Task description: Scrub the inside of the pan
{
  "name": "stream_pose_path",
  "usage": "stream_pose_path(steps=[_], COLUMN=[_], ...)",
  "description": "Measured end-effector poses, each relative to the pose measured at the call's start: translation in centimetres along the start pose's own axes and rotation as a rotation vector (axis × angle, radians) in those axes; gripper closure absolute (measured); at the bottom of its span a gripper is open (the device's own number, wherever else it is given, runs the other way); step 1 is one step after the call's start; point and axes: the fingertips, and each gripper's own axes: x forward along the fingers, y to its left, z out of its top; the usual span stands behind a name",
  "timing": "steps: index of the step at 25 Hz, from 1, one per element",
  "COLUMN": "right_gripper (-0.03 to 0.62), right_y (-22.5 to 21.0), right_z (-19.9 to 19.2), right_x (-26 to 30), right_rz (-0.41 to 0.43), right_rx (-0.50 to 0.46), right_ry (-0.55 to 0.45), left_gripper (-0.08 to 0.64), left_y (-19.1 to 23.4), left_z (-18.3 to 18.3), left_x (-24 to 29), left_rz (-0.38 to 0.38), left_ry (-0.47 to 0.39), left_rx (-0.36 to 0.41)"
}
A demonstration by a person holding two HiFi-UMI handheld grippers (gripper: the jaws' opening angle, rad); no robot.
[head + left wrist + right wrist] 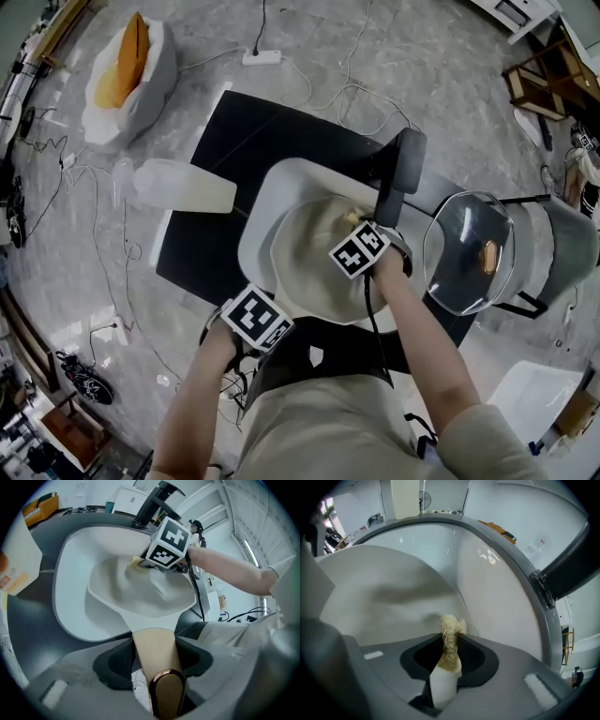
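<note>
A cream pan lies in the white sink. My left gripper is shut on the pan's beige handle, whose copper end shows between the jaws in the left gripper view; the gripper stands at the sink's near edge. My right gripper reaches into the pan, shut on a pale fibrous scrubber. The scrubber's tip rests against the pan's inside near its far rim. The sink's wall curves to the right of it.
A black faucet rises behind the sink on a black counter. A plastic bottle lies at the counter's left. A glass lid and a grey pot are at the right. Cables cross the floor.
</note>
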Motion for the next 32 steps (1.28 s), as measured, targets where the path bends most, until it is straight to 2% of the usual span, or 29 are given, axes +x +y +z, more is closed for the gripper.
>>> stream_pose_path(steps=[2, 6, 9, 11, 12, 15, 17, 21, 24, 28, 32], right_gripper=[0.497, 0.497, 0.499, 0.499, 0.499, 0.499, 0.499, 0.499, 0.497, 0.495, 0.494], right_y=[0.9, 4.7, 7.5, 9.4, 10.7, 15.0, 16.5, 17.3, 16.8, 15.0, 13.7], right_z=[-1.7, -5.5, -7.1, -7.2, -6.8, -4.0, -1.9, 2.8, 5.5, 7.5, 8.4], right_x=[-0.4, -2.7, -5.6, -7.9, -9.1, -12.0, -12.8, -12.1, -10.4, -7.4, -4.7], right_rz=[0.071, 0.292, 0.457, 0.585, 0.674, 0.939, 1.013, 1.004, 0.929, 0.747, 0.558], right_rx=[-0.011, -0.070, -0.098, -0.087, -0.069, 0.014, 0.052, 0.122, 0.154, 0.194, 0.102], right_ry=[0.078, 0.270, 0.333, 0.329, 0.305, 0.176, 0.106, -0.026, -0.130, -0.184, -0.224], left_gripper=[0.301, 0.305, 0.307, 0.307, 0.307, 0.307, 0.307, 0.308, 0.308, 0.308, 0.311], left_y=[0.2, 0.8, 1.0, 1.0, 1.1, 1.1, 1.0, 1.1, 1.2, 1.2, 1.6], left_z=[0.0, -0.1, 0.0, 0.0, 0.0, -0.1, 0.0, 0.0, -0.1, -0.1, -0.5], left_x=[0.0, -0.2, -0.1, -0.1, -0.1, -0.1, -0.1, -0.1, 0.0, 0.0, 0.2], left_rz=[0.003, 0.013, 0.015, 0.015, 0.014, 0.009, 0.009, 0.032, 0.037, 0.039, 0.046], left_ry=[-0.001, 0.001, 0.002, 0.001, 0.001, 0.000, -0.002, 0.002, 0.009, 0.014, 0.027], left_rx=[0.000, 0.005, 0.012, 0.017, 0.019, 0.020, 0.022, 0.038, 0.045, 0.052, 0.056])
